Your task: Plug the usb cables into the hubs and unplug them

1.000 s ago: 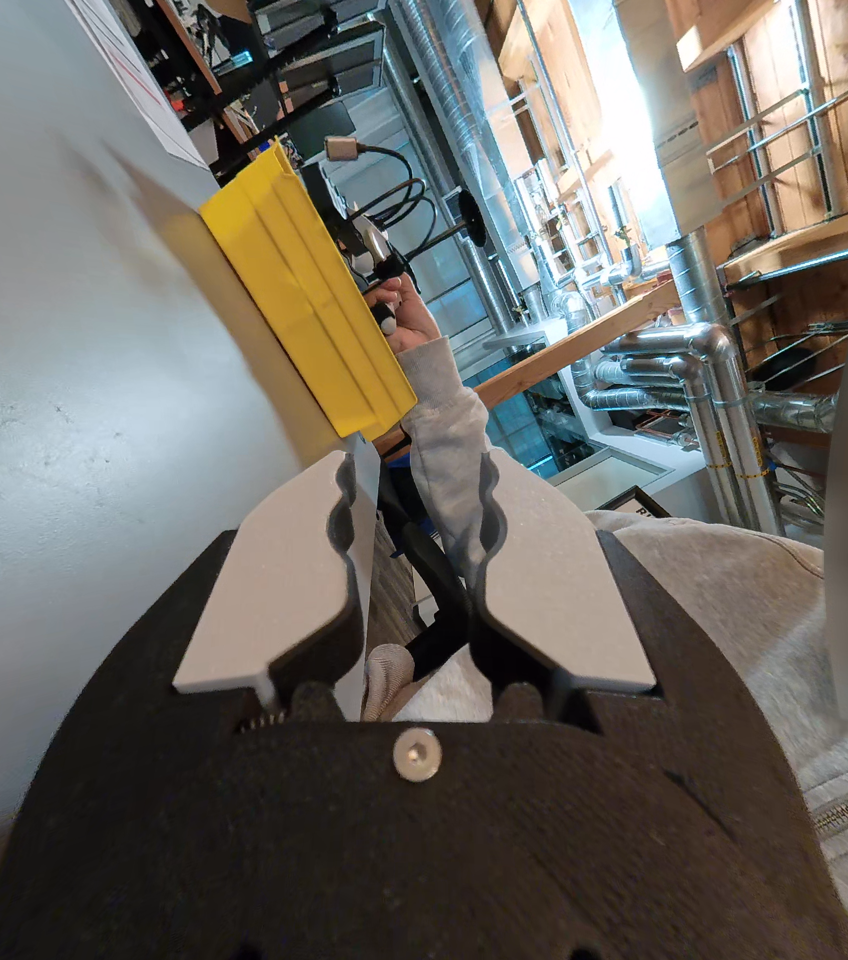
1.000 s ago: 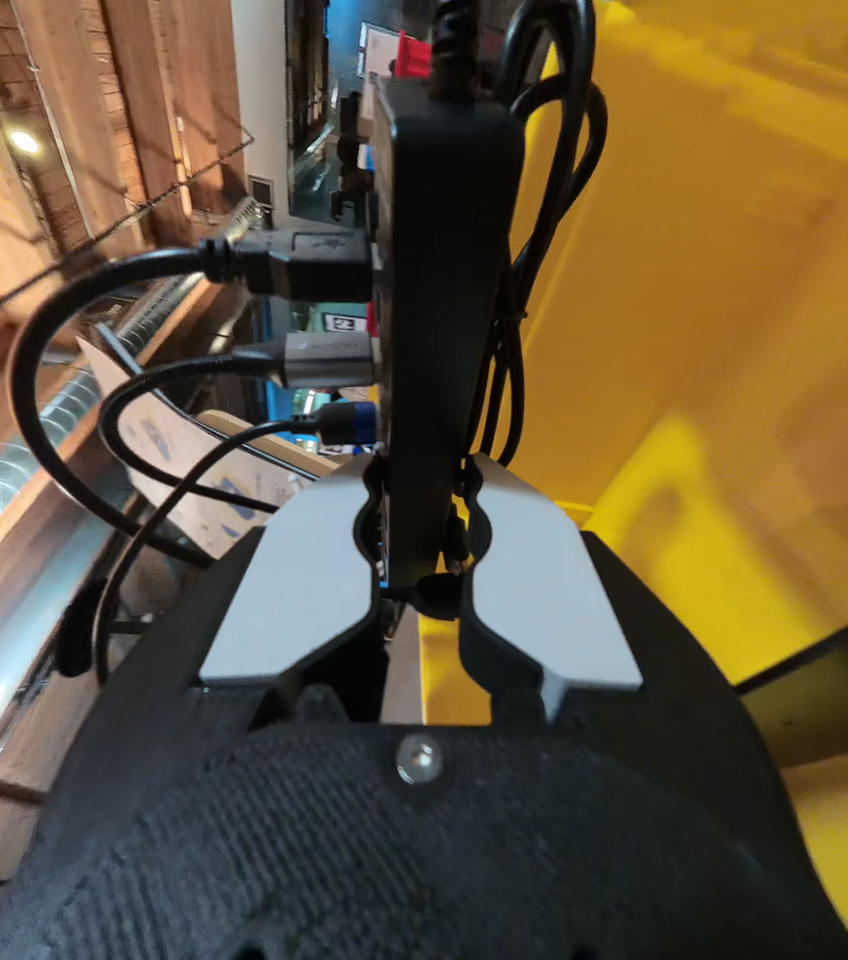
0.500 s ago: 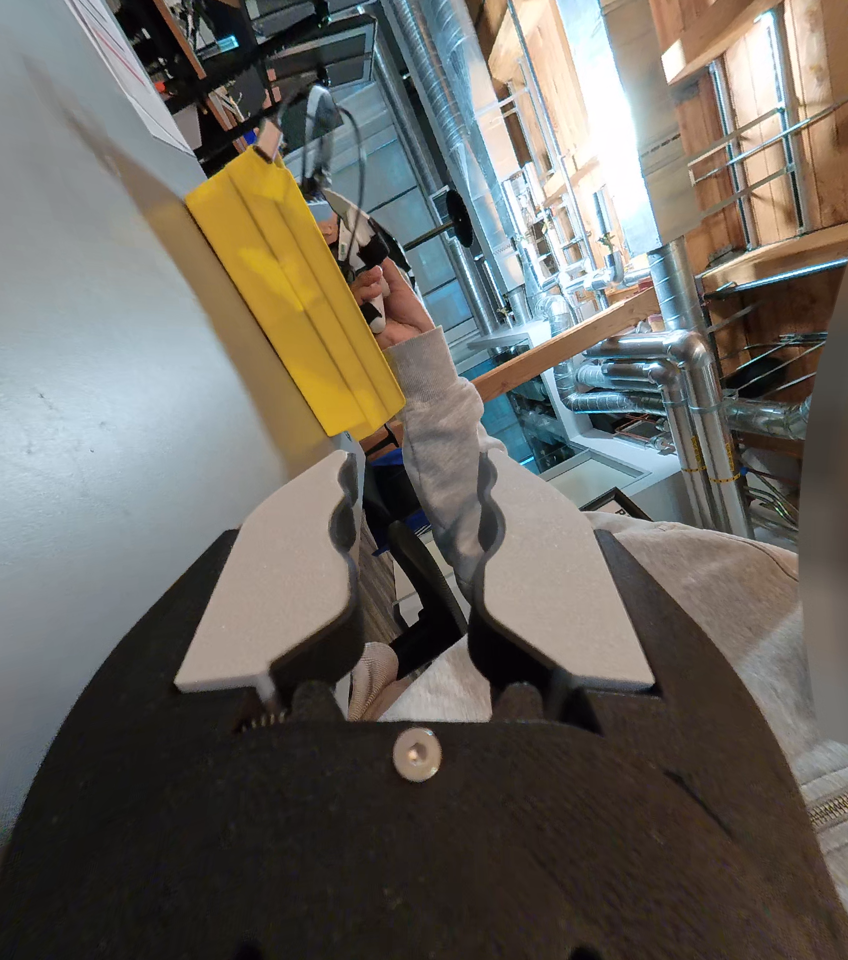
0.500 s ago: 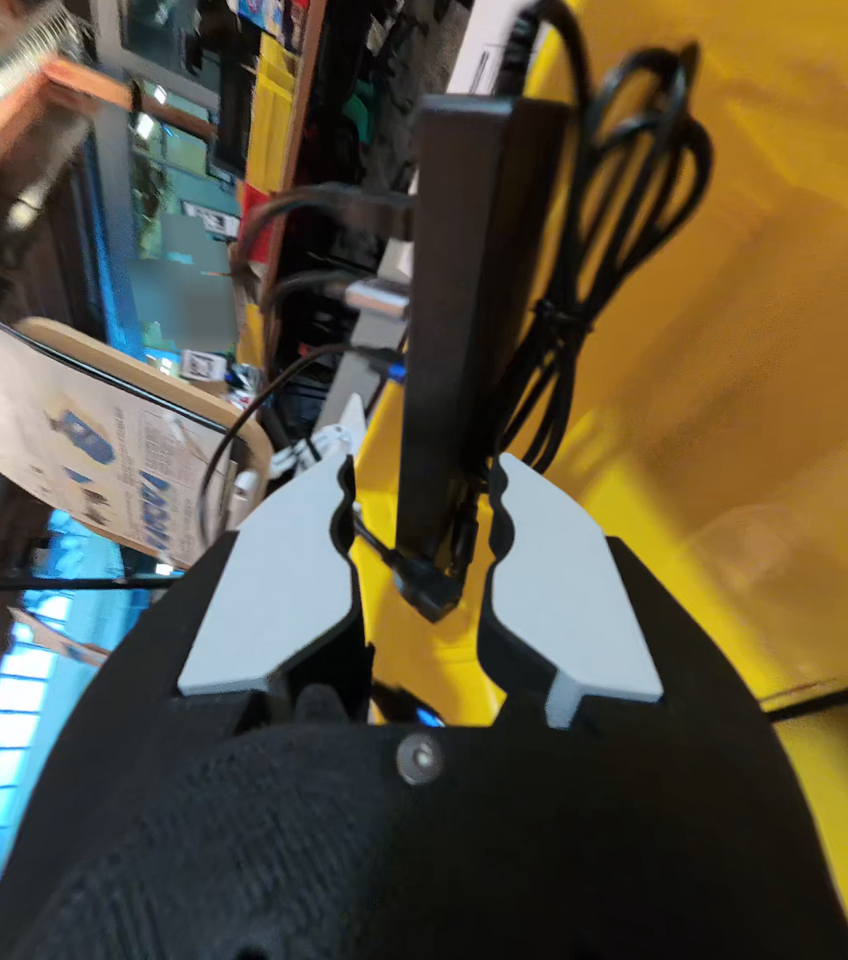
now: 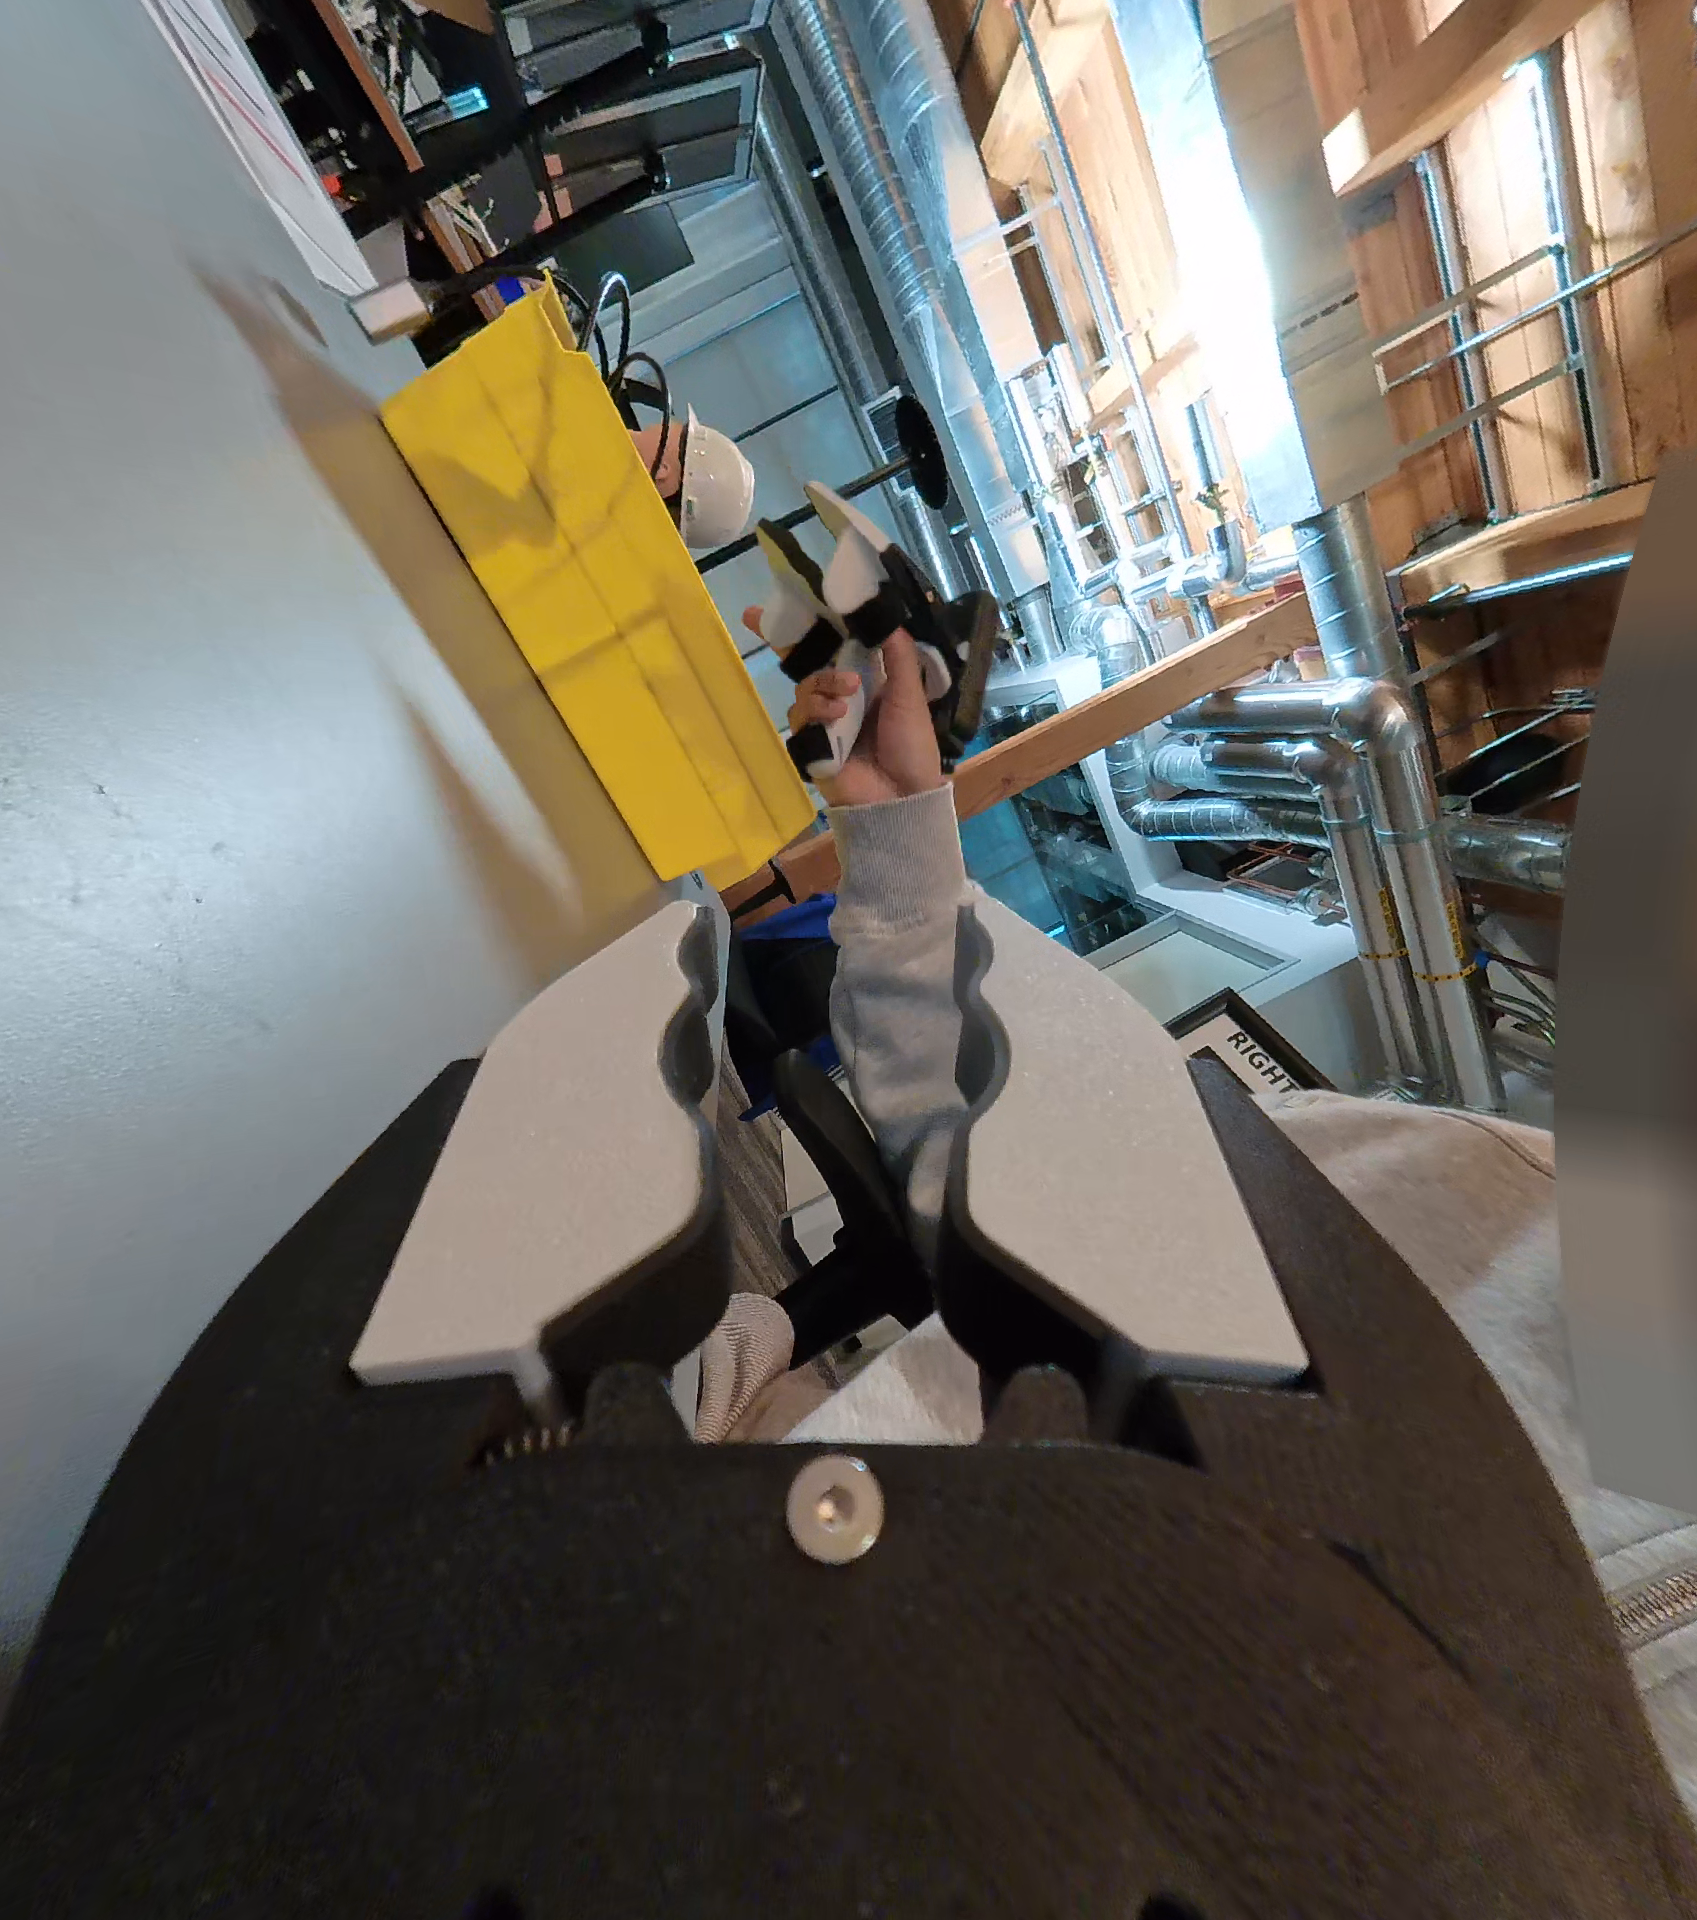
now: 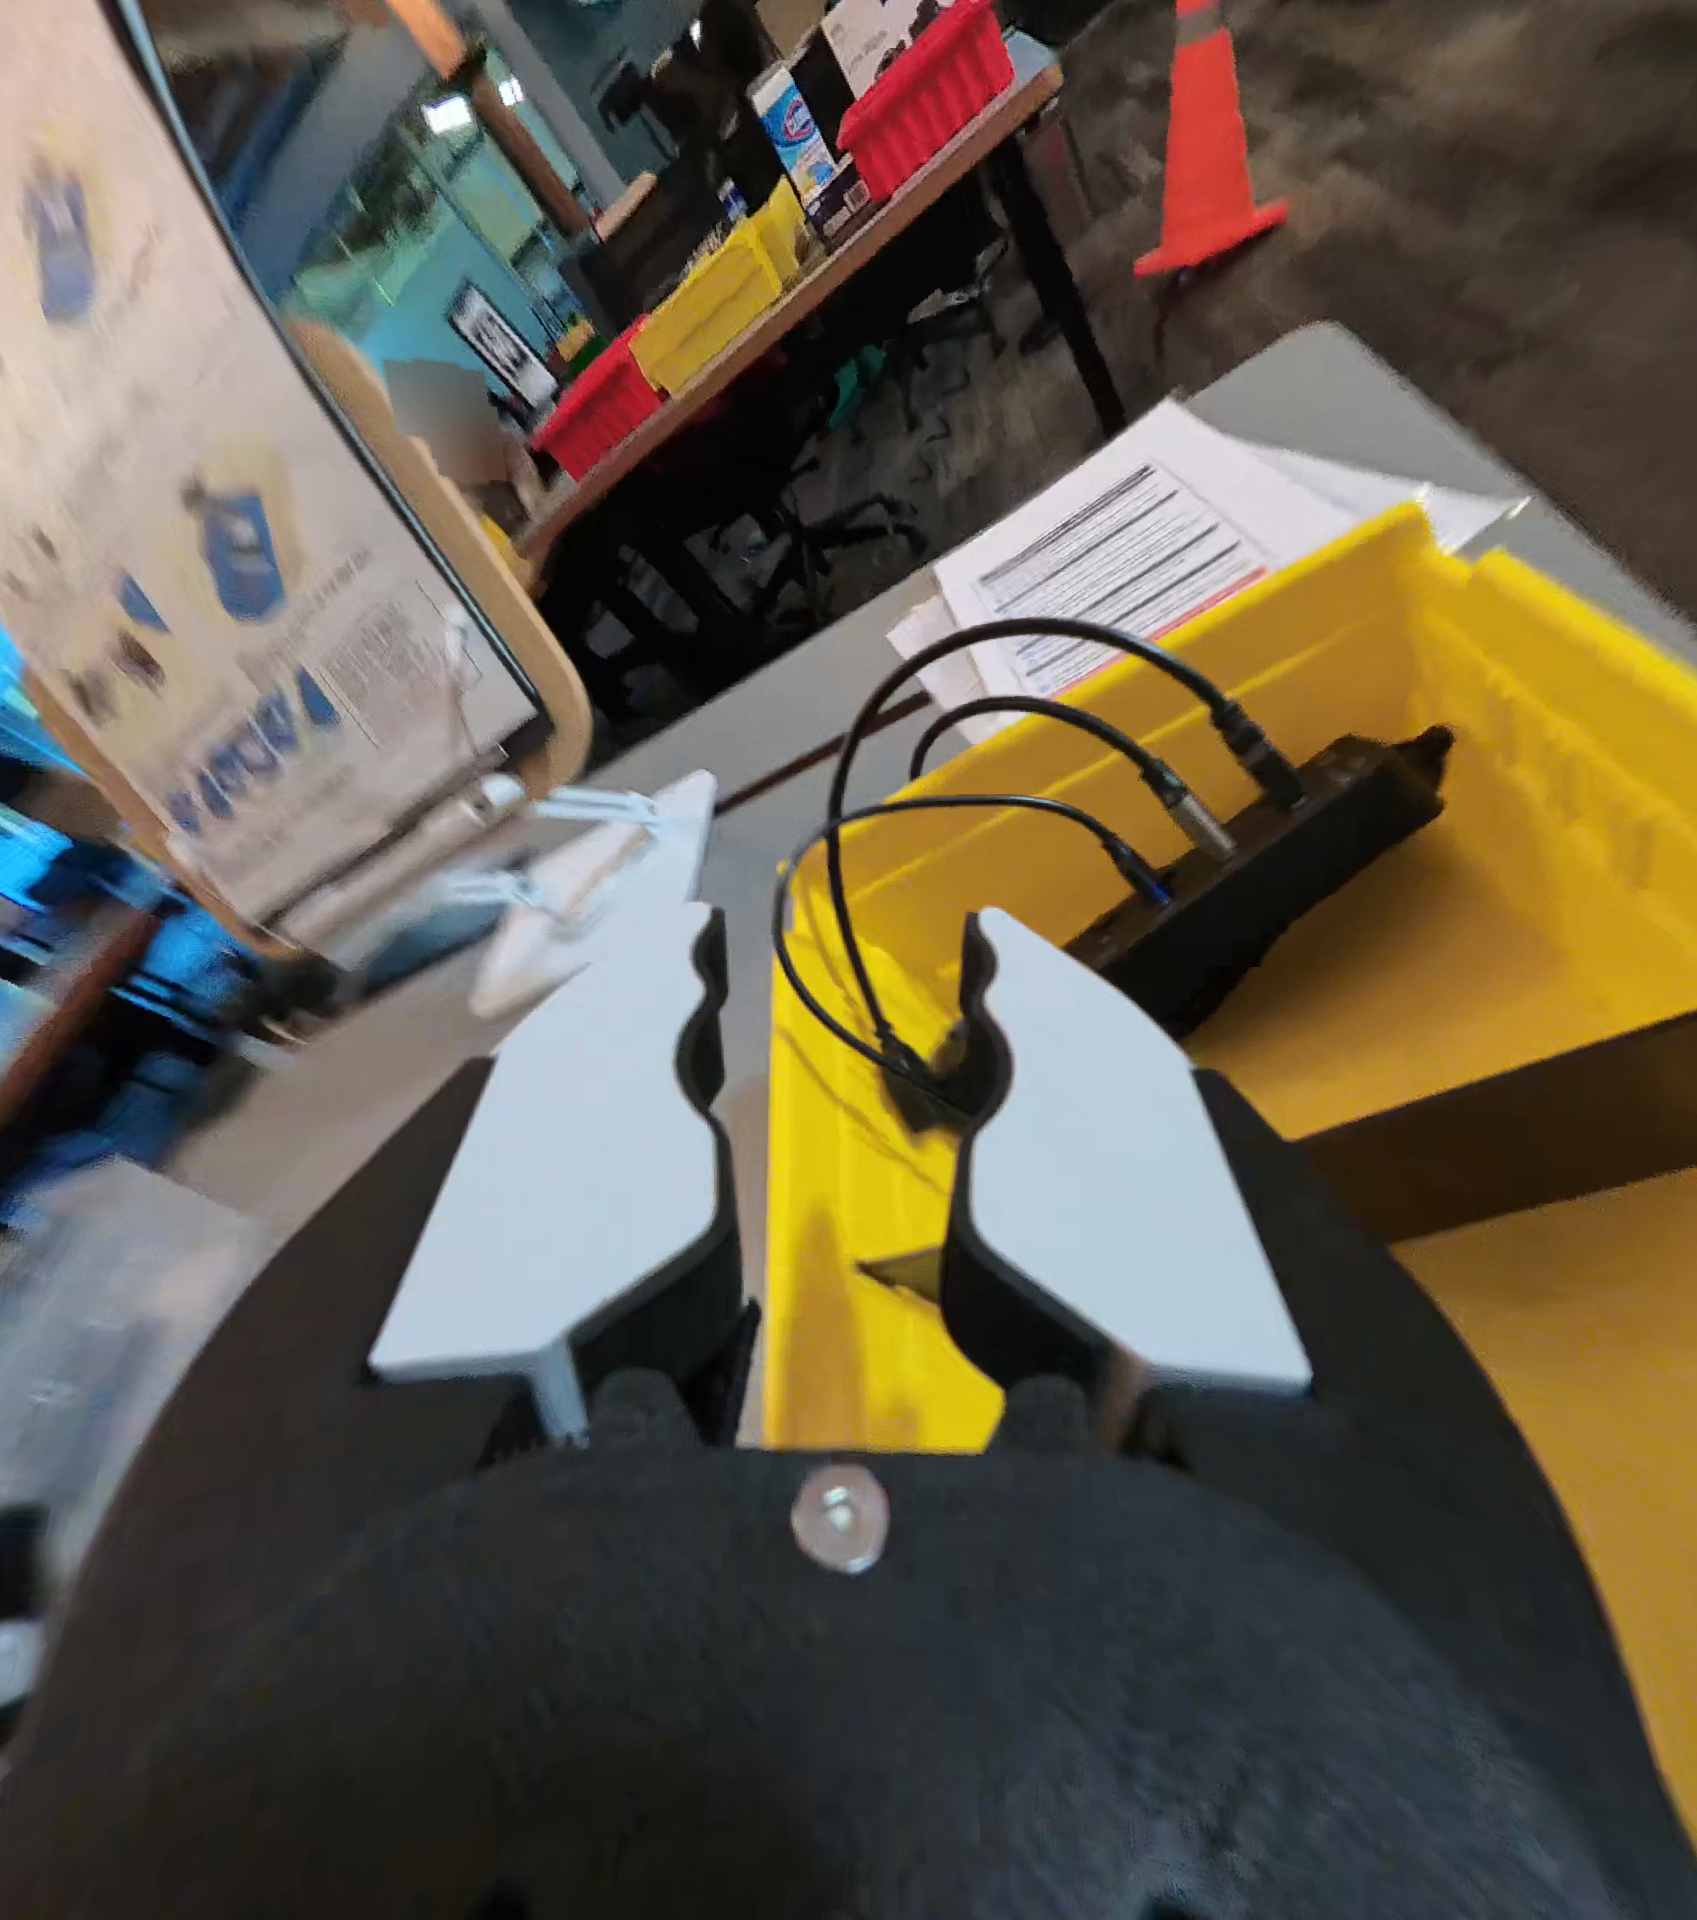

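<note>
A black USB hub (image 6: pixel 1259 862) lies inside the yellow bin (image 6: pixel 1602 790), with three black cables (image 6: pixel 1031 717) plugged into its side and looping back toward me. My right gripper (image 6: pixel 844 920) is open and empty, above the bin's near corner and short of the hub. It also shows in the left wrist view (image 5: pixel 823 582), held in a hand beside the bin (image 5: pixel 574 582). My left gripper (image 5: pixel 839 914) is open and empty at the grey table's (image 5: pixel 96 727) edge, well short of the bin. It shows blurred in the right wrist view (image 6: pixel 595 862).
Printed papers (image 6: pixel 1114 551) lie on the table behind the bin. A rounded poster board (image 6: pixel 148 468) stands to the left. Farther off are another table with red and yellow bins (image 6: pixel 719 312) and an orange cone (image 6: pixel 1202 135). A grey sleeve (image 5: pixel 896 935) crosses ahead of my left fingers.
My right gripper opened off the black hub, which now lies in the yellow bin, then lifted and drew back. My left gripper stayed open and barely moved.
</note>
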### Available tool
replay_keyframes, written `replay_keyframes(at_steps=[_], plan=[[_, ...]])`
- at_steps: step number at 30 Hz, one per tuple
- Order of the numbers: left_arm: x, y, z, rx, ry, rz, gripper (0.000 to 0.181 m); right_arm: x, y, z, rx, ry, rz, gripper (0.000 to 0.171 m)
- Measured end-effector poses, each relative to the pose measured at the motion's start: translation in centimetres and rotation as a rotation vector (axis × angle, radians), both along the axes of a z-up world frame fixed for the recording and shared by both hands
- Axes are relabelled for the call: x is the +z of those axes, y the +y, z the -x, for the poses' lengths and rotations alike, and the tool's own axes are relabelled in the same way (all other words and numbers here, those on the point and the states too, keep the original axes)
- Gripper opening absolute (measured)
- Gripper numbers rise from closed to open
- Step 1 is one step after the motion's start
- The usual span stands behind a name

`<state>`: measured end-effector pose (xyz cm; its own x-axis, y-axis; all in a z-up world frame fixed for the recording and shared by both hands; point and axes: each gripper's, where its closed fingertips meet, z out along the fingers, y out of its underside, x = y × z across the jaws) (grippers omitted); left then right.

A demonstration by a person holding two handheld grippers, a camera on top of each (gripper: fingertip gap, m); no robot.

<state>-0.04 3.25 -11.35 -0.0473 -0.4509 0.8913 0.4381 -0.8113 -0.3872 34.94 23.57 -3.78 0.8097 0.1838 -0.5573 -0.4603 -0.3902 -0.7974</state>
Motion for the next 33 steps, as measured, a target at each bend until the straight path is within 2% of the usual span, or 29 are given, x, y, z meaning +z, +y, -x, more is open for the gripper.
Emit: replay_keyframes(at_steps=[3,7,11,14,16,18,21,24,27,29,33], plan=[[0.0,0.0,0.0,0.001,0.002,0.002,0.044,-0.4,-1.7,-0.1,-0.038,-0.3,-0.059,0.039],[0.0,-0.1,-0.1,-0.003,0.006,-0.002,0.044,0.2,-3.5,-0.9,-0.133,-0.555,-0.178,0.027],[0.0,-0.2,-0.1,-0.008,0.005,-0.005,0.044,2.4,-5.4,-4.7,-0.31,-0.681,-0.327,0.022],[0.0,-0.3,-0.1,-0.012,0.006,-0.009,0.044,0.6,-6.6,-8.8,-0.403,-0.77,-0.29,0.028],[0.1,-0.5,-0.2,-0.025,0.011,-0.014,0.044,-1.4,-7.3,-11.9,-0.46,-0.766,-0.221,0.031],[0.4,-0.6,-0.3,-0.035,0.005,-0.025,0.042,-2.2,-7.7,-14.4,-0.503,-0.674,-0.197,0.037],[0.8,-0.3,-0.6,-0.051,0.0,-0.04,0.041,-4.0,-7.6,-16.0,-0.459,-0.517,-0.143,0.052],[0.6,0.2,-1.3,-0.071,0.004,-0.038,0.041,-7.3,-7.3,-16.8,-0.429,-0.487,-0.011,0.064],[0.5,0.4,-2.3,-0.104,0.001,-0.035,0.041,-9.1,-7.2,-17.6,-0.453,-0.532,0.05,0.055],[0.6,0.3,-3.0,-0.132,0.008,-0.042,0.041,-8.9,-7.6,-17.8,-0.475,-0.532,0.032,0.037],[0.6,0.2,-4.4,-0.175,0.026,-0.061,0.041,-8.7,-9.1,-15.6,-0.349,-0.421,0.016,0.016]])
